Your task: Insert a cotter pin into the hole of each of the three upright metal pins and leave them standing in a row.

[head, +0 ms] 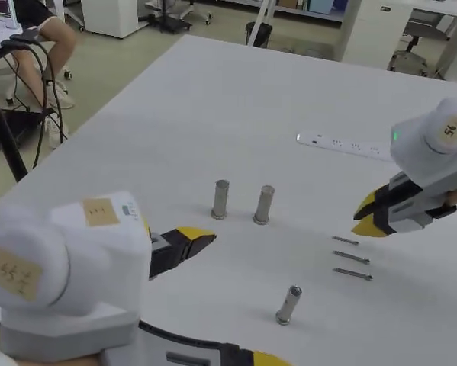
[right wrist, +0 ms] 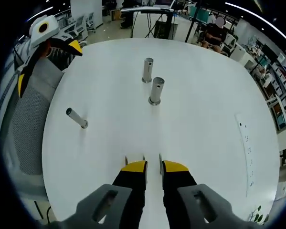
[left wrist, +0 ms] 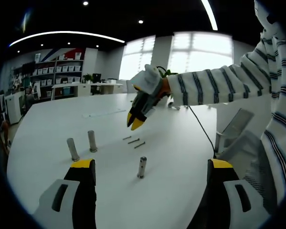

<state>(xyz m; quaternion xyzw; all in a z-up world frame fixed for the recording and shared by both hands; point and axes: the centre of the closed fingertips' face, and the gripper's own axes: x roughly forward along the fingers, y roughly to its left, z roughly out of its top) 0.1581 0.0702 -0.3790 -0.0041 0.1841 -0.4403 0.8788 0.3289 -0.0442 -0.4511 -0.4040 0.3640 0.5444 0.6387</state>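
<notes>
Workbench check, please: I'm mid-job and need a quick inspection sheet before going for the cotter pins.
Surface: white table, no spills seen.
Job's things: two upright metal pins side by side; third metal pin standing apart, nearer the person; three cotter pins lying loose, none inserted.
Clutter: power strip on the far side.
Grippers: left hand-held gripper jaws wide, empty; right hand-held gripper above the cotter pins, jaws narrowly apart, empty.
Cables: black cables hanging off a side desk.
Surroundings: seated person; office chair.
</notes>
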